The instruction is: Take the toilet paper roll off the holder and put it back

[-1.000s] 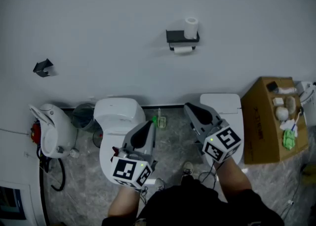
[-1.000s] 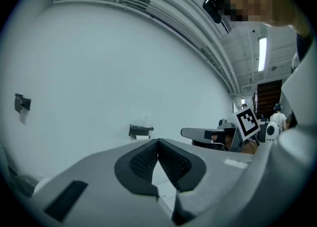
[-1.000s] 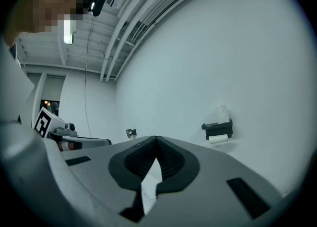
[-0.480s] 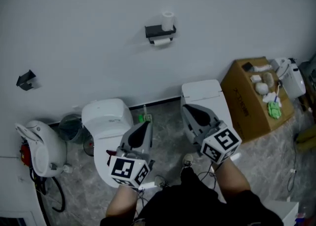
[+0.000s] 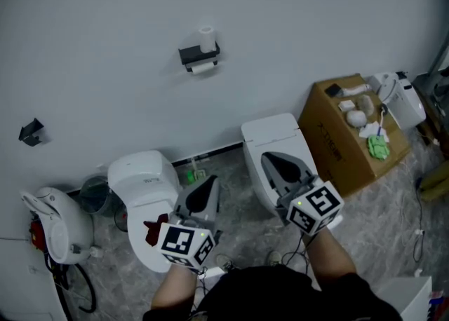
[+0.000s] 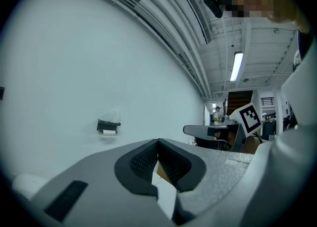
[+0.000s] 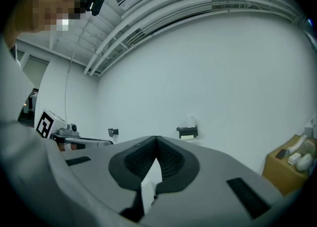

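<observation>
1. You hold the left gripper (image 5: pixel 209 185) and the right gripper (image 5: pixel 273 162) with jaws pressed together, both empty.
2. The toilet paper roll (image 5: pixel 206 38) stands atop the wall holder (image 5: pixel 196 55), well apart from both.

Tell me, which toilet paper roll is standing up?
The roll on top of the black holder on the wall stands upright. The other roll hangs sideways underneath it.

Evenly, softly lit across the white wall (image 5: pixel 105 25). Brightest at a ceiling strip lamp (image 6: pixel 237 66), two o'clock in the left gripper view, and at eleven o'clock in the right. Fisheye-bent and black-cornered in both gripper views.
</observation>
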The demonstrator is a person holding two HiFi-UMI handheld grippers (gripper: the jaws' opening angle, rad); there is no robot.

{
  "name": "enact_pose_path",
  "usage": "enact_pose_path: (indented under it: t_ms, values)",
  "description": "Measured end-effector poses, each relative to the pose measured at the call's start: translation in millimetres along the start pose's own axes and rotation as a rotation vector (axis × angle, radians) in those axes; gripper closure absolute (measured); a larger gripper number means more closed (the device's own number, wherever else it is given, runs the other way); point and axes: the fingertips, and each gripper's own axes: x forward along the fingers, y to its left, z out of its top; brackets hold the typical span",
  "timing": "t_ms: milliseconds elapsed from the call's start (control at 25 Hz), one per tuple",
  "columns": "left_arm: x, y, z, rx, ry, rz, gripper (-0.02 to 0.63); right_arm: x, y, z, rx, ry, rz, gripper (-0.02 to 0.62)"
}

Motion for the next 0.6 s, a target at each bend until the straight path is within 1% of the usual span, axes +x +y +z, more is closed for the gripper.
enact_pose_path:
  t_ms: [120,360,600]
  values:
    - [14,-27,-6,-0.003,0.006,0.026,0.601,-20,-18,0,0.007,-0.002,0.033,0.597]
    - [40,-96,-26,0.013,0.030,0.061,0.601,-64,-55,-6,0.026,0.009,0.110,0.597]
    - [50,-135,-40,0.004,0.042,0.132,0.601,-92,-77,-14,0.040,0.018,0.184,0.597]
